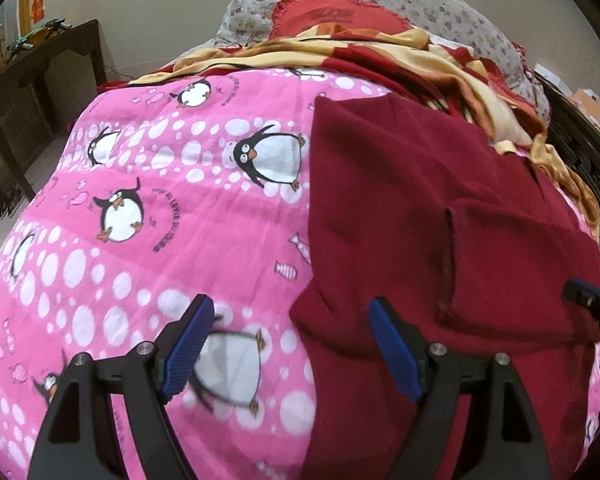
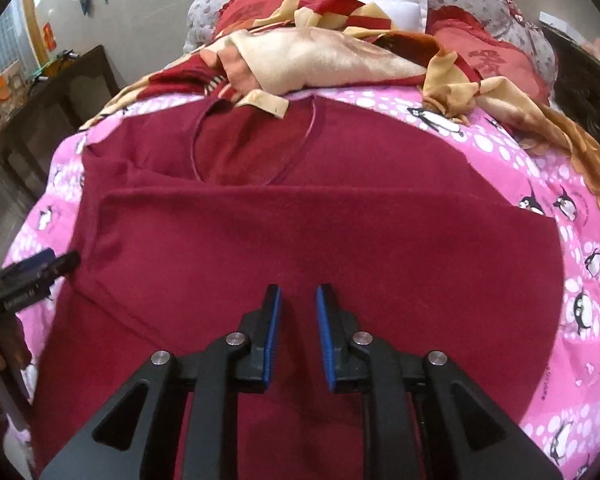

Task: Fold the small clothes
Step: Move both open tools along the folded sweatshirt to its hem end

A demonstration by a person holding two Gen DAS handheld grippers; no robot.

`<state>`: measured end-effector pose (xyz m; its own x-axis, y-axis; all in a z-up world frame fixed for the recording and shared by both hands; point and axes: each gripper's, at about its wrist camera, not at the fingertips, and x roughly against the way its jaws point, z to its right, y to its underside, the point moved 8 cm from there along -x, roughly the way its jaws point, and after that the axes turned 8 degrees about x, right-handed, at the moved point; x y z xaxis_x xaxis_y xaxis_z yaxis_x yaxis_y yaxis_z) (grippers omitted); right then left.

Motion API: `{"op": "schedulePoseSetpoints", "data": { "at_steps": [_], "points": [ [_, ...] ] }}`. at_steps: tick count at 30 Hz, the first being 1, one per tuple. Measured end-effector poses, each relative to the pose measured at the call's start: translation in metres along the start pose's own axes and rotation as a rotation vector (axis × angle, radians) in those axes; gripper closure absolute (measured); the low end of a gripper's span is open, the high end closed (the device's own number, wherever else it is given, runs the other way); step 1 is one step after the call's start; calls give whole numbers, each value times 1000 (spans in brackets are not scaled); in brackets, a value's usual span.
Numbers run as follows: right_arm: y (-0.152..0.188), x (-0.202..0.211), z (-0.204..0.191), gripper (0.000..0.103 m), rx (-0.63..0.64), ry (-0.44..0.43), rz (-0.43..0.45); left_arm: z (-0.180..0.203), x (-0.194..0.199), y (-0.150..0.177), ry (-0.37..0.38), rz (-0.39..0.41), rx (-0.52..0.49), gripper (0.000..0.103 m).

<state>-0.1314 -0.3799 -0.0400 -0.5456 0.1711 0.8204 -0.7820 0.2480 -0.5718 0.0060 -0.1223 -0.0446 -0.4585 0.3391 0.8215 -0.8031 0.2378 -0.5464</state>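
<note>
A dark red shirt (image 1: 400, 200) lies flat on a pink penguin-print quilt (image 1: 180, 220). Its neckline faces the far pillows in the right wrist view (image 2: 300, 220), and one side is folded in over the body. My left gripper (image 1: 290, 308) is wide open and empty, hovering over the shirt's left edge, one finger above the quilt and one above the shirt. My right gripper (image 2: 298, 292) is open with a narrow gap and empty, above the shirt's lower middle. The left gripper's tip shows at the left edge of the right wrist view (image 2: 40, 268).
A red and cream blanket (image 2: 320, 60) is bunched at the far end of the bed against floral pillows (image 1: 420, 0) and a red cushion (image 1: 332, 12). A dark wooden desk (image 1: 40, 80) stands to the left. The bed's dark frame (image 1: 580, 152) runs along the right.
</note>
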Motion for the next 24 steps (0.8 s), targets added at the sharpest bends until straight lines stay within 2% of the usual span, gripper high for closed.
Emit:
{"op": "schedulePoseSetpoints", "data": {
  "at_steps": [3,6,9,13,17,21,24],
  "points": [
    [4,27,4,66,-24,-28,38,0,18,9,28,-9,-40,20],
    [21,65,16,61,-48,-61,68,1,36,19,43,-8,-92,20],
    [43,95,32,61,-36,-29,48,0,55,31,74,-14,-125,20],
    [76,140,67,59,-59,27,28,-4,76,52,133,-50,-95,20],
    [106,183,93,57,-65,74,13,-8,92,71,161,-85,-52,20],
    [129,206,92,55,-34,97,-2,-12,108,85,154,-83,-52,20],
    [147,207,78,49,-46,37,-5,-15,116,97,136,-88,-66,20]
  ]
}}
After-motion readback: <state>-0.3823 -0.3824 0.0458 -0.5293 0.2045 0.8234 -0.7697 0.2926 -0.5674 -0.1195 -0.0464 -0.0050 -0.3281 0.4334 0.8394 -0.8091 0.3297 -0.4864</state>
